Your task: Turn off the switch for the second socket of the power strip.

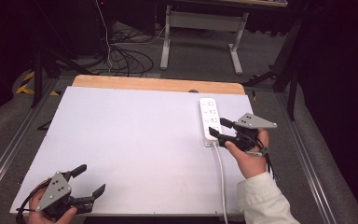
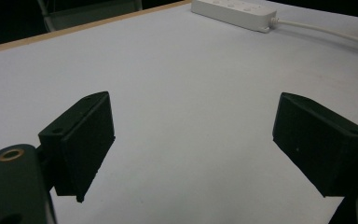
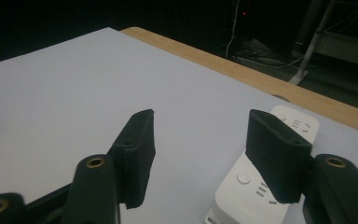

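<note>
White power strip (image 1: 210,120) is lying flat on the white table sheet (image 1: 135,140), toward the sheet's far right side, its cable (image 1: 221,179) trailing back to the near edge. Well to the strip's left, at the sheet's near corner, the left gripper (image 1: 89,179) is hovering in a hand (image 1: 39,205) with its jaws spread wide, holding nothing. At the strip's near end, the right gripper (image 1: 219,128) is sitting with jaws parted, one jaw over the strip's body, the other beside it.
</note>
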